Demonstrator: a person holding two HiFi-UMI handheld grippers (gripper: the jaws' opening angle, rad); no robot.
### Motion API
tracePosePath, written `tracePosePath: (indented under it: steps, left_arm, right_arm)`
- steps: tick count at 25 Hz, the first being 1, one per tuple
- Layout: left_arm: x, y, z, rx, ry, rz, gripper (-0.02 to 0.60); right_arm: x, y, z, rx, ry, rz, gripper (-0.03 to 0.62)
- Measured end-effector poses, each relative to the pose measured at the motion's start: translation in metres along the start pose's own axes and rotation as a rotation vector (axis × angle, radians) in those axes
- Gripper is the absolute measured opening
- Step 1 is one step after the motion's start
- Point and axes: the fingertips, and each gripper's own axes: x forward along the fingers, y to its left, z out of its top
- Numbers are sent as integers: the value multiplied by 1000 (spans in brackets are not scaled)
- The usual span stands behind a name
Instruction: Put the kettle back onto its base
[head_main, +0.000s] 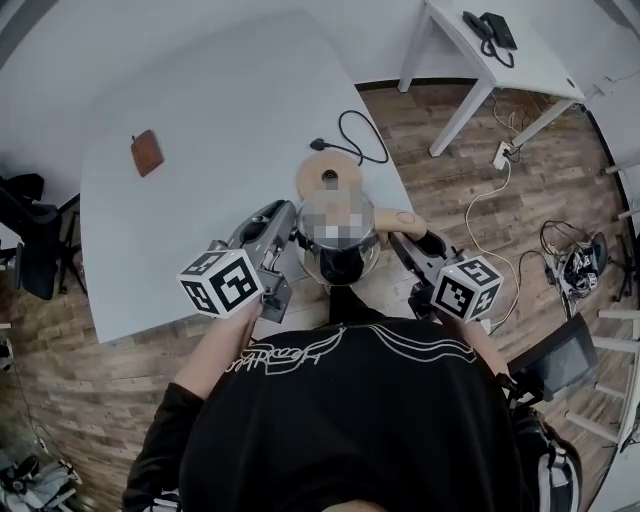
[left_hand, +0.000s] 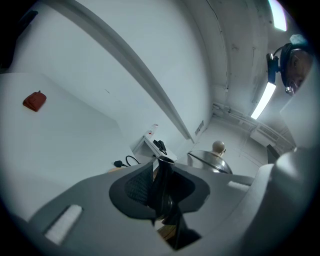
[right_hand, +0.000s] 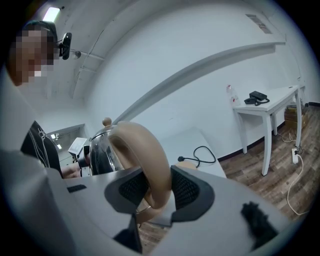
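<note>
The steel kettle (head_main: 340, 262) hangs above the table's near edge, carried between both grippers. My left gripper (head_main: 290, 236) is shut on a dark part at the kettle's left side, likely the spout (left_hand: 162, 180); the lid (left_hand: 210, 161) and its knob show just beyond. My right gripper (head_main: 402, 240) is shut on the beige loop handle (right_hand: 145, 155), whose pads (right_hand: 186, 189) press on it from both sides. The round beige base (head_main: 330, 178) lies on the white table (head_main: 200, 120) a little past the kettle, with its black cord (head_main: 357, 140) running off behind it.
A brown wallet (head_main: 147, 152) lies at the table's far left. A white side table (head_main: 500, 60) with a black phone stands at the back right. Cables and a power strip (head_main: 500, 155) lie on the wood floor. A dark chair (head_main: 30, 240) stands left.
</note>
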Motion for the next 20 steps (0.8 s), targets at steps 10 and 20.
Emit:
tracePosePath:
  steps: [10, 20]
  left_arm:
    - [63, 43, 40, 39, -60, 4, 64]
    - [112, 84, 54, 85, -74, -10, 60]
  right_arm:
    - [68, -54, 37, -43, 9, 22, 134]
    - [119, -97, 45, -41, 34, 9, 133]
